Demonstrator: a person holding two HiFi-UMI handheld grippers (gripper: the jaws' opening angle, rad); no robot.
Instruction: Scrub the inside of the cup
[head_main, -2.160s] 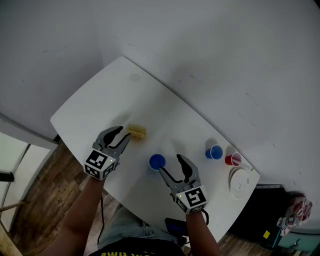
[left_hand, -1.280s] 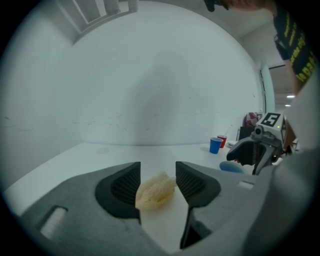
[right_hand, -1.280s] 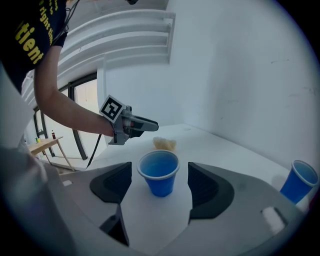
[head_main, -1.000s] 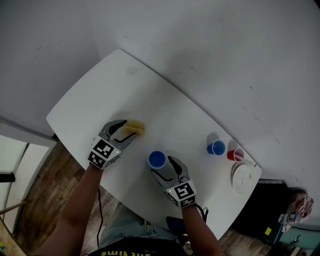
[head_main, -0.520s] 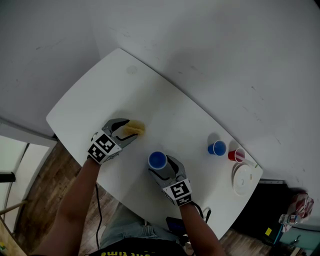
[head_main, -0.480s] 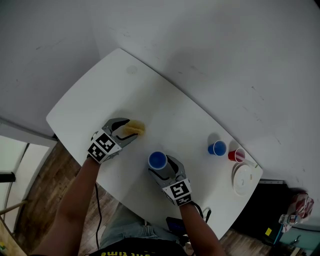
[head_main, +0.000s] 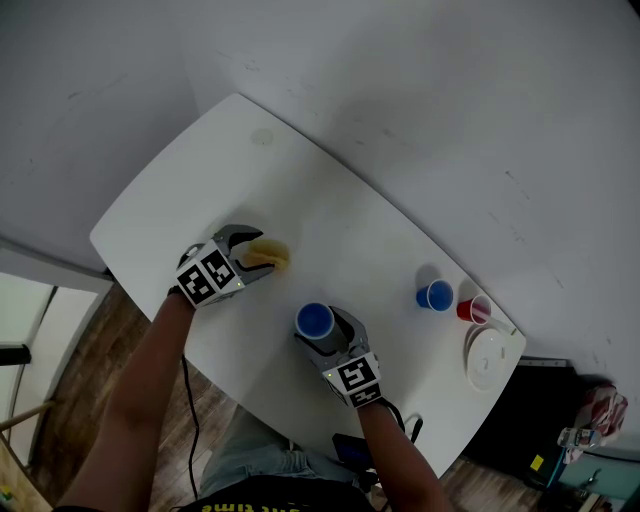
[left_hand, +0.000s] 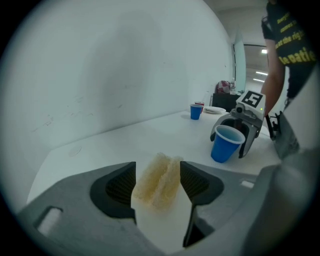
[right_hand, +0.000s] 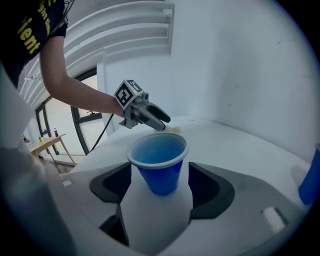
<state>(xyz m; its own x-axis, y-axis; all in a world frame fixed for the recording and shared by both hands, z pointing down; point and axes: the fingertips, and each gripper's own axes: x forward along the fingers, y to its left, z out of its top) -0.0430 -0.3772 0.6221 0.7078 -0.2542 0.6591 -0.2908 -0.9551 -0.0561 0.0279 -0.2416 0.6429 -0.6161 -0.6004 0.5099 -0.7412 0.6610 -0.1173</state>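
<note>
— Straddling the yellow sponge (left_hand: 156, 186), is the left gripper (left_hand: 157, 172) squeezing it?
— No. Its jaws have just been opening and now stand wide. The sponge lies released between the pads (left_hand: 120, 186), flat on the white table (head_main: 330, 225).
— And the right gripper (right_hand: 160, 175)?
— Its jaws stand apart around the blue cup (right_hand: 159, 157), which sits upright with its mouth up. Bare table shows between each pad and the cup's wall, so nothing clamps it.
— Where is that cup on the table?
— It is near the front edge, in the head view. The sponge is off to its left, apart from it.
— Is any writing legible?
— Each gripper carries a cube of black-and-white square markers, the left cube (head_main: 209, 275) and the right cube (head_main: 353, 377). These are patterns, not letters. The person's black shirt (left_hand: 289, 37) bears yellow lettering, but the frame cuts it off and no whole word reads.
— What lies farther out?
— At the table's right end stand a second blue cup (head_main: 433, 297) and a red cup (head_main: 469, 311), just beside each other. A white plate (head_main: 484, 362) is close by.
</note>
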